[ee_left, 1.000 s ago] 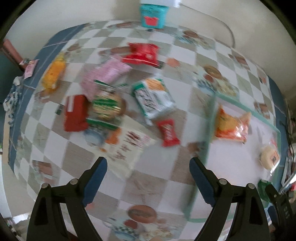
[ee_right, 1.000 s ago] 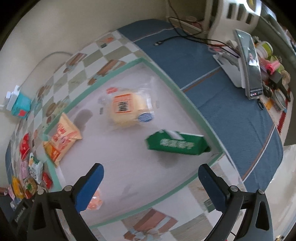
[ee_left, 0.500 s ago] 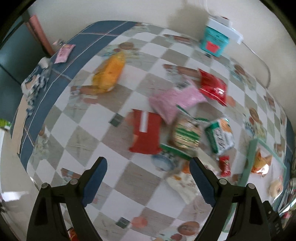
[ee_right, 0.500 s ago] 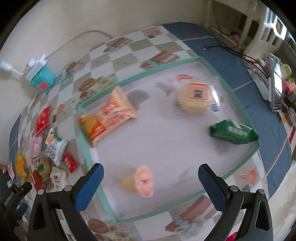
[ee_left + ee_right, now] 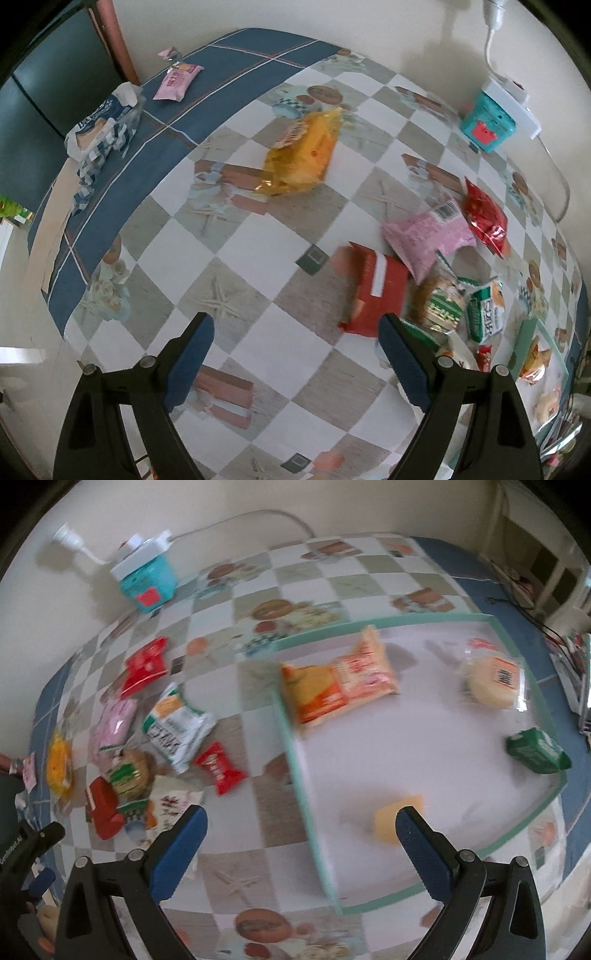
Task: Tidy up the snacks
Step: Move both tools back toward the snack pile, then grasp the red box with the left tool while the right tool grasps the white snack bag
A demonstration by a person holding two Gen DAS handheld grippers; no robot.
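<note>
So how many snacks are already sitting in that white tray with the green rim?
4 in the tray: an orange packet at its far left, a round bun far right, a green packet on the right, a yellow piece near the front.

Free room: bare checkered tablecloth [image 5: 258, 251] is lying open near and left.
In the way: snack pile [image 5: 436, 280] is crowding the right; yellow bag [image 5: 303, 155] is sitting far.

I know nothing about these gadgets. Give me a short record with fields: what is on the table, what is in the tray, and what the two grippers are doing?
Surface: checkered tablecloth
Loose snacks: yellow chip bag, pink packet, red box, small red wrapper
Tray: white tray with green rim
In tray: orange packet, round bun in clear wrap, green pack
Left gripper: open, empty
Right gripper: open, empty
</note>
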